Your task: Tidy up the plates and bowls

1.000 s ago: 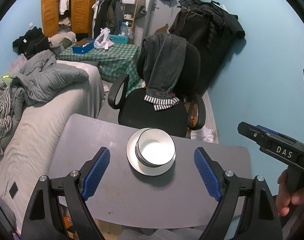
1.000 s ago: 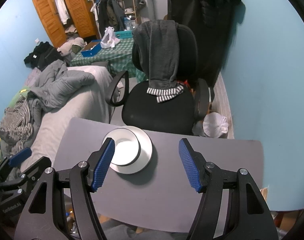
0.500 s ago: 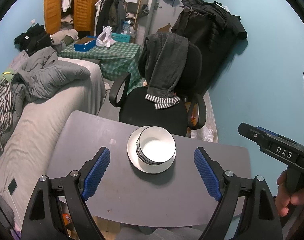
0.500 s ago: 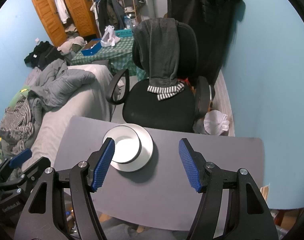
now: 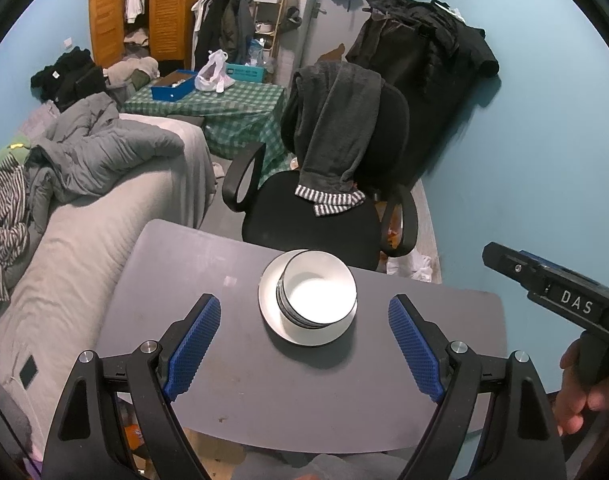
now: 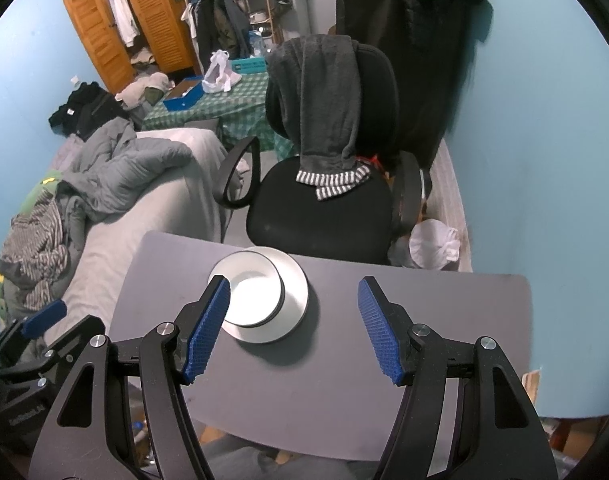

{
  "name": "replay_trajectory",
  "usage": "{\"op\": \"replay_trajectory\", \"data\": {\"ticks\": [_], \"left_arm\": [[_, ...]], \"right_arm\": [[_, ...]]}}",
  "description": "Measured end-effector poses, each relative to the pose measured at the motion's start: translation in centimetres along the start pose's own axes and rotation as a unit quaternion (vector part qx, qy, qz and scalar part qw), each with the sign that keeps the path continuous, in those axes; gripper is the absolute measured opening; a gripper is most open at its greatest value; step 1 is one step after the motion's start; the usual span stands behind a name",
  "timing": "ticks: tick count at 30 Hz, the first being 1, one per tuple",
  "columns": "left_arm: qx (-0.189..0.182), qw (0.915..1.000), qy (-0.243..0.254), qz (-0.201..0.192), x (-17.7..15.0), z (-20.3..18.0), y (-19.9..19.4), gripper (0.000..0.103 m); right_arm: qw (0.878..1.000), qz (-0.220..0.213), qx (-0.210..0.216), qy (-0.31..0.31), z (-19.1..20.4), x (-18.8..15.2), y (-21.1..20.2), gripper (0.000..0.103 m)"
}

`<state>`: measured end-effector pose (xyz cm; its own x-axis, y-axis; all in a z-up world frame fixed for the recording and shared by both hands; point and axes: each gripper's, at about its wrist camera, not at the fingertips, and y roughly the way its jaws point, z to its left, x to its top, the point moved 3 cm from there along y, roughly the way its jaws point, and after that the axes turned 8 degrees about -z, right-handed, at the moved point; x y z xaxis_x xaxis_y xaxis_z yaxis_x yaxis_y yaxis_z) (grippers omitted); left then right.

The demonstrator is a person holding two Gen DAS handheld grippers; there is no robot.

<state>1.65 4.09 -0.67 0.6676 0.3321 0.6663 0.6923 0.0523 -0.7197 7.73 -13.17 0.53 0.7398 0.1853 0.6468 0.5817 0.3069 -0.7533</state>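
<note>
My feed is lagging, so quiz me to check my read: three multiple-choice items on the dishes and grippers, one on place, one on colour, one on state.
1. Where do the bowls sit?
A. on the plate
B. on the chair
C. on the bed

2. What colour are the gripper pads?
A. red
B. blue
C. green

3. How is the left gripper?
A. shut on a bowl
B. shut on the plate
C. open, holding nothing

Answers: 1 A, the stacked bowls rest on the plate on the table. 2 B, the ribbed pads are blue in both views. 3 C, its fingers stand wide apart, short of the dishes; the right gripper is open too.
</note>
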Motion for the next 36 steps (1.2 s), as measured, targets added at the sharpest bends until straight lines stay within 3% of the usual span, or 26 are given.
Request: {"op": "replay_trajectory", "data": {"ticks": [36], "left_arm": [[-0.015, 0.9997, 0.013, 0.015, 0.2, -1.5, 1.1, 0.087]], "right_arm": [[1.0, 0.004, 0.0, 0.0, 0.4, -0.2, -0.1, 0.066]]}}
